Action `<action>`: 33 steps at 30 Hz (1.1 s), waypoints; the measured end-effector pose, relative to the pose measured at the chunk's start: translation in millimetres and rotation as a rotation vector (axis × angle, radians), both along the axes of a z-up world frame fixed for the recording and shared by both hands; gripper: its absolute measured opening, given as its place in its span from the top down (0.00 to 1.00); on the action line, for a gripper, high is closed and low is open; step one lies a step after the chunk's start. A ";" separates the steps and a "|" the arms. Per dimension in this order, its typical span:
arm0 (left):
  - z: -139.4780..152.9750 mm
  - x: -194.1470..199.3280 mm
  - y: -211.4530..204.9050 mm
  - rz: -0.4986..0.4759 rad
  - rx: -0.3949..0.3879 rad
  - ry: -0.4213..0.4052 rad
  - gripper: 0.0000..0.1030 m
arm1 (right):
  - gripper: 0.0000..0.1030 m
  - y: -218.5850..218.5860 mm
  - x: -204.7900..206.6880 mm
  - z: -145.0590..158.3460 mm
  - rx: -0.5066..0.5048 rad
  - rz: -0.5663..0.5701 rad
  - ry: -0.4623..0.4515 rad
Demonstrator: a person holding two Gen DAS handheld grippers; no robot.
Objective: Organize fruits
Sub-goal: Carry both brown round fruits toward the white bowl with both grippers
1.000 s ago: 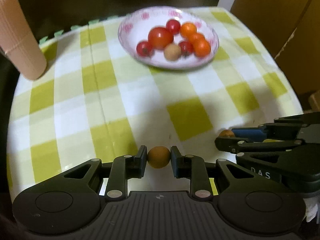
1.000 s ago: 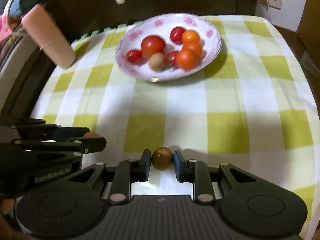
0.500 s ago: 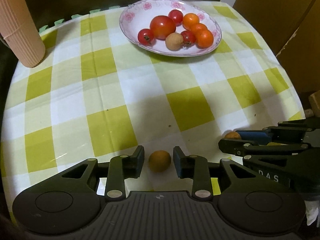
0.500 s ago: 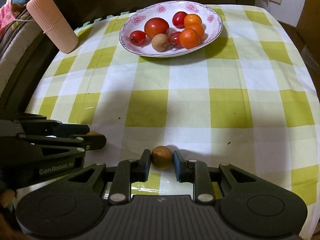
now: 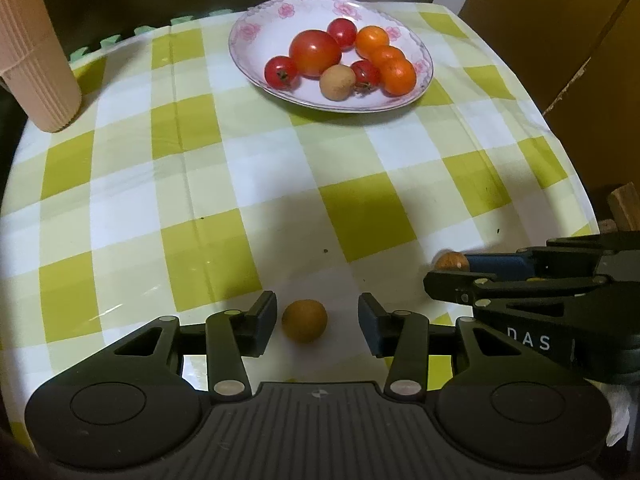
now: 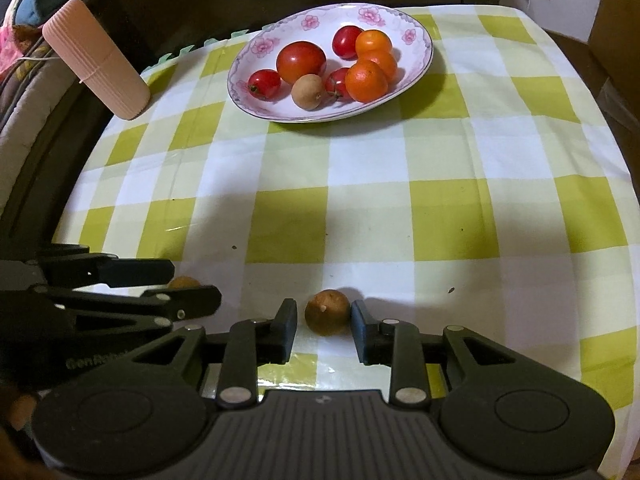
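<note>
2 small brown fruits sit on the checked tablecloth (image 5: 248, 184) while the flowered plate (image 5: 256, 20), well beyond both sets of jaws, holds 8 pieces: red tomatoes, orange fruits and 1 pale brown one. Judged from this layout alone, the sorting could be near its end with these 2 stragglers left to carry over, or the brown fruits are being set apart from the rest; the pictures do not settle which.

The left gripper (image 5: 317, 322) stands over the tablecloth with its jaws parted, and they have just been opening. The orange-brown fruit (image 5: 304, 320) lies between the pads, nearer the left pad, with clear cloth showing on both sides; nothing is gripped.

The right gripper (image 6: 324, 322) has also just been opening its jaws, by a smaller amount. The darker brown fruit (image 6: 327, 311) rests between them on the cloth. A sliver of gap shows at the left pad, while the right pad sits at or just beside the fruit's skin; it does not appear to be squeezed.

Each gripper appears at the edge of the other's view, side by side, near the front of the table. A ribbed pink cup (image 6: 96, 66) stands far off to the left, untouched.
</note>
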State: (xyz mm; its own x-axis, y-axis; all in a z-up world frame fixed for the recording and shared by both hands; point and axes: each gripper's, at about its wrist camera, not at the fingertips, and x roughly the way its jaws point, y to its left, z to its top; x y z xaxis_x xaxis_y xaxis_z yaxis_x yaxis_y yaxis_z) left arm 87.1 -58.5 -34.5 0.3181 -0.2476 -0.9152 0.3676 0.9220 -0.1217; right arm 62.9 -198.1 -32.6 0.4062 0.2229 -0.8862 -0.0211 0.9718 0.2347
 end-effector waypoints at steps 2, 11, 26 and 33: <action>-1.5 -0.3 -0.8 -0.008 0.005 0.002 0.49 | 0.72 0.1 1.0 -1.0 -0.004 -0.001 0.001; -4.1 -1.4 -4.0 -0.030 0.027 0.004 0.50 | 0.72 1.1 3.1 -2.9 -0.002 0.002 0.006; -3.4 -4.7 -7.6 -0.052 0.048 -0.007 0.69 | 0.76 9.6 3.3 -2.4 -0.071 0.038 -0.004; 2.5 -3.2 -5.8 -0.041 0.044 -0.032 0.69 | 0.76 10.9 2.5 4.5 -0.066 0.041 -0.027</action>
State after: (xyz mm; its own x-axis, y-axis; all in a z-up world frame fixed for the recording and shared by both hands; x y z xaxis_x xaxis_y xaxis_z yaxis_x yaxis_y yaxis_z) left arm 83.9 -64.3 -32.1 0.3381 -0.2209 -0.9148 0.4082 0.9103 -0.0689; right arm 65.4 -187.1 -28.0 0.4221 0.1811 -0.8883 -0.0666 0.9834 0.1689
